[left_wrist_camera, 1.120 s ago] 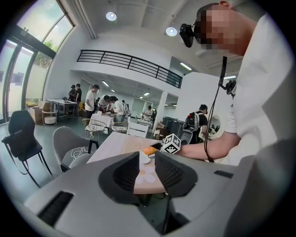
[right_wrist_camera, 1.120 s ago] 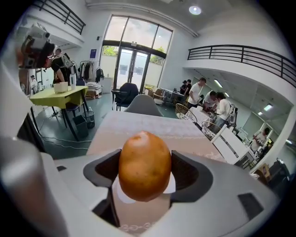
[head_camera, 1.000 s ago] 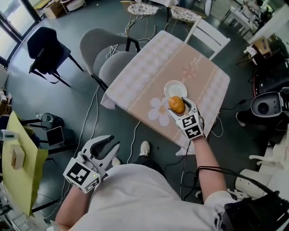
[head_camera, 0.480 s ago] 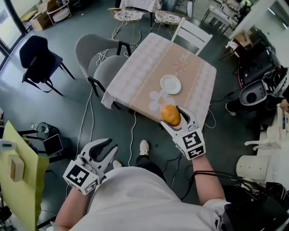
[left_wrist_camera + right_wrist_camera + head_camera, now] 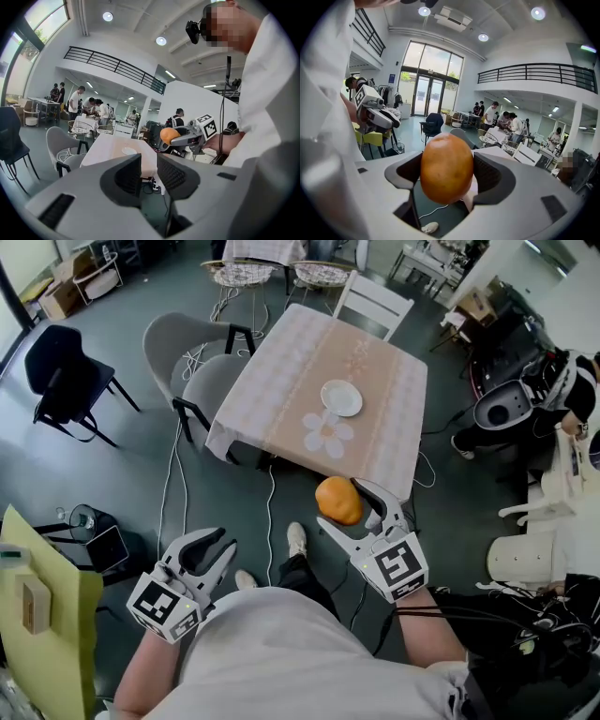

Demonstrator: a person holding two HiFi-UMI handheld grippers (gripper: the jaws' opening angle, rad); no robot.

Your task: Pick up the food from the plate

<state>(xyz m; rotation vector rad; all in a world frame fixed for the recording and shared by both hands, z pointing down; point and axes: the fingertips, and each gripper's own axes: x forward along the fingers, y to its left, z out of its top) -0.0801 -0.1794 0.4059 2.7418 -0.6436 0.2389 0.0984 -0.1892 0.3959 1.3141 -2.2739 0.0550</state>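
Note:
An orange-brown round piece of food (image 5: 337, 500) is held in my right gripper (image 5: 345, 504), which is shut on it. It hangs over the floor, just off the near edge of the table (image 5: 281, 390). The white plate (image 5: 341, 397) on the table is bare. In the right gripper view the food (image 5: 446, 173) fills the space between the two pads. My left gripper (image 5: 211, 554) is low at the left, over the floor, with nothing in it. Its pads (image 5: 129, 176) stand a narrow gap apart. From the left gripper view I see the food (image 5: 168, 135) in the right gripper (image 5: 180, 137).
Two grey chairs (image 5: 187, 352) stand at the table's left side, a white chair (image 5: 373, 298) at its far end. A black chair (image 5: 56, 371) is farther left. Cables (image 5: 270, 512) trail on the floor by the person's shoe (image 5: 298, 542). A yellow panel (image 5: 37, 615) is at the lower left.
My right gripper has carried the food off the plate, back over the table's near edge and toward the person. The plate is now bare. The left gripper has hardly moved.

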